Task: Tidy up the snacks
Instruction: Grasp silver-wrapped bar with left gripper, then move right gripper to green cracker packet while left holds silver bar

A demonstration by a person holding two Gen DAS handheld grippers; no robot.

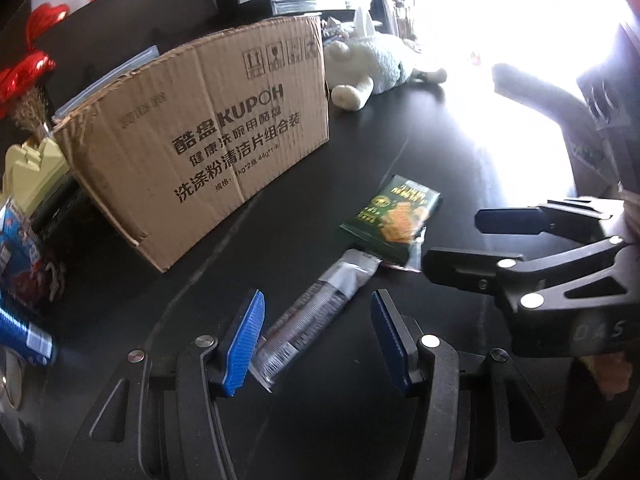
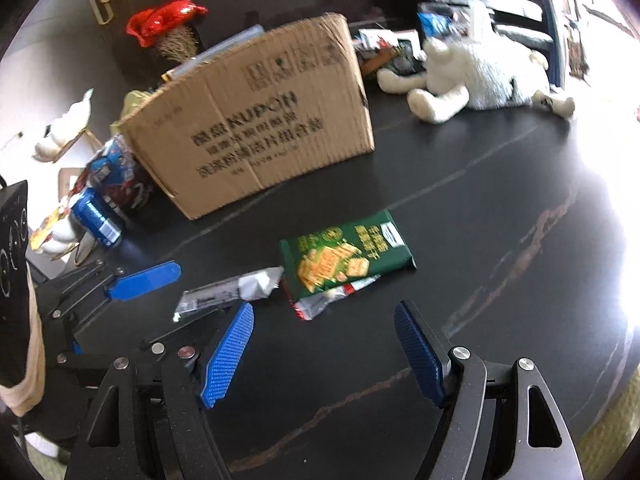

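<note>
We see our left gripper open around the silver snack bar, pads not pressing. Our right gripper gapes empty above the table. The green cracker pack half hides a red-edged wrapper; the cardboard box hides its contents.

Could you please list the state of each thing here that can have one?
Left tongs: open, straddling the silver bar, pads not pressing.
Right tongs: open, empty.
Silver bar: flat on the table, sealed.
Green cracker pack: flat, overlapping a red-and-white wrapper.
Cardboard box: upright, top open.
Blue can: tilted.
</note>
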